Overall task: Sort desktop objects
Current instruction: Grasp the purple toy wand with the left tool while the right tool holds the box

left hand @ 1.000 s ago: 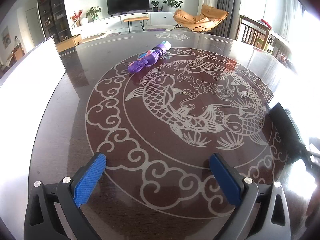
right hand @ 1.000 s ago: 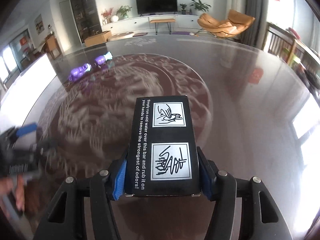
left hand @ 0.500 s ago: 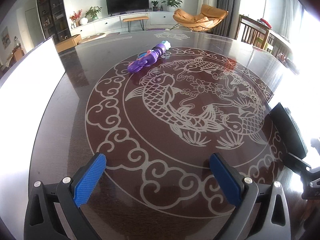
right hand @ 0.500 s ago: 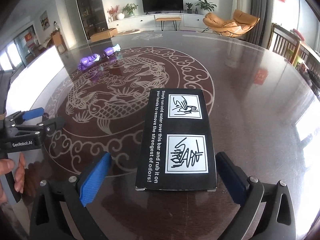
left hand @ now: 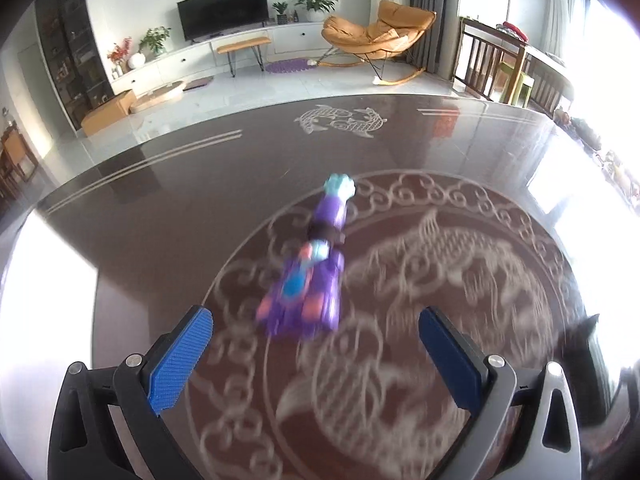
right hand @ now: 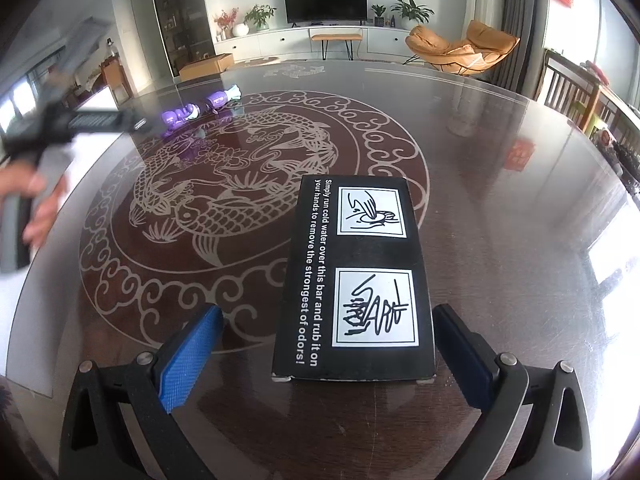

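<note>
Left wrist view: the left tongs point(left hand: 316, 354) stand wide apart, blue ribbed pads point(left hand: 182, 360) on black arms, nothing between them. They hang over the dark glossy table point(left hand: 168, 216) with its pale carp-and-cloud pattern. Just ahead of the pads lies a purple plastic toy point(left hand: 310, 280) with pink and turquoise parts and a turquoise tip at its far end; it lies lengthwise, pointing away from the camera, on the edge of the patterned ring. The toy and the pattern are blurred. The toy is near the gap between the pads but touches neither. Beyond the table are a black television point(left hand: 222, 10) on a white low cabinet and an orange lounge chair point(left hand: 372, 36).

Right wrist view: the right tongs point(right hand: 328, 354) are also spread wide, and their jaws have just been opening. Between the pads lies a flat black cardboard box point(right hand: 356, 280) with white print and two white picture panels, resting on the table point(right hand: 500, 208). Neither pad presses on it; a gap shows on each side, wider on the left. The box lies lengthwise away from the camera, at the right edge of the carp ring. Far off at upper left the purple toy point(right hand: 196, 110) lies on the ring's far side, well apart from the box. At the left edge a person's hand point(right hand: 36, 200) grips the handle of the left tongs point(right hand: 96, 122), which are blurred and reach towards the toy.
</note>
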Available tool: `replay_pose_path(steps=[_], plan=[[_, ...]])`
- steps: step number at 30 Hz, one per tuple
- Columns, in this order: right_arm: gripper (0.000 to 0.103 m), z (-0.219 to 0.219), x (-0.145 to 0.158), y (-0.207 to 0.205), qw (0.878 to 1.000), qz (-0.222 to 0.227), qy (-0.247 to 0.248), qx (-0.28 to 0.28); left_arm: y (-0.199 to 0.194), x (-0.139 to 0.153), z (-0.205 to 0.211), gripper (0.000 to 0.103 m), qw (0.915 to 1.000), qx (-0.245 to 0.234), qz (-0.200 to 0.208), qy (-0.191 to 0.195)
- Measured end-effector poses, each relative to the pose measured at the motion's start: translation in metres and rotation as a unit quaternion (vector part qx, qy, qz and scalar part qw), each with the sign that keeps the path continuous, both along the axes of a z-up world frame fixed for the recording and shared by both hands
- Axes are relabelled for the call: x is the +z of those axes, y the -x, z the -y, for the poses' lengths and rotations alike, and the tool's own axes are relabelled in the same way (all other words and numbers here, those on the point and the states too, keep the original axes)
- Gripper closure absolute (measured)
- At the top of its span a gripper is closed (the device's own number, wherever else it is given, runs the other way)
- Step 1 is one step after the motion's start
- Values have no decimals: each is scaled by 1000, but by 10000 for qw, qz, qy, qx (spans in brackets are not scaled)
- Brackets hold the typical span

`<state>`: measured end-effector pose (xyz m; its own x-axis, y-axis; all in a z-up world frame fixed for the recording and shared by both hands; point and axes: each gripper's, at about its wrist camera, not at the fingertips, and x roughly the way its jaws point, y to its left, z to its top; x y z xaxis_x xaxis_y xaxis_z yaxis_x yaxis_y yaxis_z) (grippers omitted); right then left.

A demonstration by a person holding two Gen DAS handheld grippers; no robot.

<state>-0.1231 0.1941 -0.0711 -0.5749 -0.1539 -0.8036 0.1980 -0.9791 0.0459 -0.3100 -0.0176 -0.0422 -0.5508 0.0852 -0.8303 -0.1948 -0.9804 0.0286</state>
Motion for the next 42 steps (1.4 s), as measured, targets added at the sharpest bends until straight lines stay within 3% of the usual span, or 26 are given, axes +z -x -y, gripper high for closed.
replay_pose_path(steps=[9, 18, 20, 22, 24, 27, 31, 38, 42], plan=[[0, -6, 2, -1, 9999, -17, 148, -2, 52, -31, -13, 0, 9989, -22, 460, -59], [0, -6, 2, 0, 9997, -32, 247, -7, 55, -37, -17, 1, 9998, -6, 206, -76], [0, -7, 3, 0, 9996, -36, 268, -8, 53, -33, -15, 23, 9999, 85, 14, -126], [0, -5, 2, -1, 9996, -41, 275, -10, 49, -28, -10, 62, 9996, 228, -101, -167], [0, -5, 2, -1, 9997, -39, 261, -11, 48, -27, -4, 76, 9991, 310, -78, -266], [0, -4, 1, -2, 9997, -38, 247, -11, 36, -28, 1, 76, 9989, 415, -82, -225], [0, -5, 1, -1, 9998, -33, 209, -10, -7, -29, 5, 76, 9982, 520, -117, -288], [0, -6, 1, -1, 9998, -30, 183, -66, -143, -32, 2, 76, 9972, 663, -147, -325], [0, -4, 2, 0, 9999, -24, 140, -77, -192, -32, 8, 75, 9965, 630, -107, -540]])
